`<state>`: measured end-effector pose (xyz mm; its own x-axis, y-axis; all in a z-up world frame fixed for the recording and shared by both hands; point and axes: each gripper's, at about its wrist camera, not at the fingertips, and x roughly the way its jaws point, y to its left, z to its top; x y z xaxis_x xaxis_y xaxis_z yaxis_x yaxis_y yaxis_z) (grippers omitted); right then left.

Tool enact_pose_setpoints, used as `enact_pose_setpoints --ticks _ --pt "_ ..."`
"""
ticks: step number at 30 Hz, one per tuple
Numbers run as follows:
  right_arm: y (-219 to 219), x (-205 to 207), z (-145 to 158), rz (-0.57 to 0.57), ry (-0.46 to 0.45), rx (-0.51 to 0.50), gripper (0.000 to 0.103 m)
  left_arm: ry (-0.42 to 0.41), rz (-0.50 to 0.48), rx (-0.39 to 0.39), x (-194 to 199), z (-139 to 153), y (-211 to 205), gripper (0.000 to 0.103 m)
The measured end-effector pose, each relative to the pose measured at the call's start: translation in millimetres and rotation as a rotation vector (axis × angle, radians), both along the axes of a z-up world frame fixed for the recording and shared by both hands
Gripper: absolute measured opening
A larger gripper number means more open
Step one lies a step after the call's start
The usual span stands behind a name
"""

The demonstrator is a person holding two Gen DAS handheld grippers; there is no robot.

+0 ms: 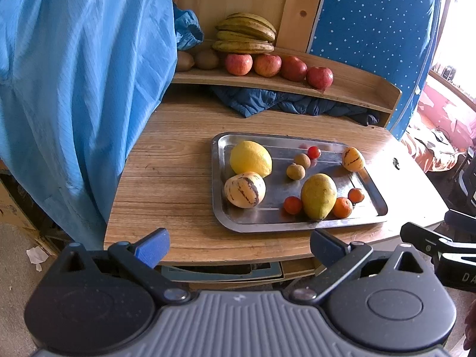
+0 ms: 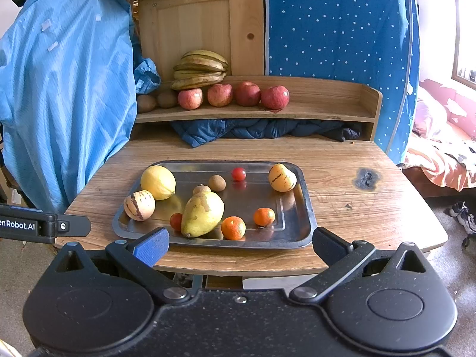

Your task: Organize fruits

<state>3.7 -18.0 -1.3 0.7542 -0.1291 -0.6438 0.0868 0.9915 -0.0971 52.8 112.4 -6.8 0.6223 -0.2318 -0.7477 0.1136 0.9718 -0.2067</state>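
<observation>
A steel tray (image 1: 218, 178) (image 2: 300, 208) on the wooden table holds a lemon (image 1: 250, 159) (image 2: 158, 182), two striped melons (image 1: 244, 189) (image 1: 353, 159), a pear (image 1: 318, 196) (image 2: 202, 209), two mandarins (image 2: 233, 228) (image 2: 264, 217), cherry tomatoes (image 1: 313, 152) (image 2: 239, 174) and small brown fruits (image 2: 217, 183). My left gripper (image 1: 239, 245) is open and empty at the table's front edge, short of the tray. My right gripper (image 2: 241, 244) is open and empty just before the tray's front rim.
A raised wooden shelf (image 2: 312, 110) at the back carries several red apples (image 2: 275, 97), bananas (image 2: 200, 70) and two kiwis (image 2: 166, 98). A dark blue quilt (image 2: 253, 129) lies under it. A light blue garment (image 1: 74, 89) hangs at the left. A burn mark (image 2: 366, 178) marks the table at the right.
</observation>
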Motion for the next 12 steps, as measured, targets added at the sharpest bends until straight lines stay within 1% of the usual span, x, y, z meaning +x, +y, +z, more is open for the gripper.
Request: enact_pose_setpoints --ticks 12 --pt "-0.7 0.9 -0.4 0.001 0.002 0.000 0.102 0.011 0.004 -0.009 0.1 -1.6 -1.7 0.102"
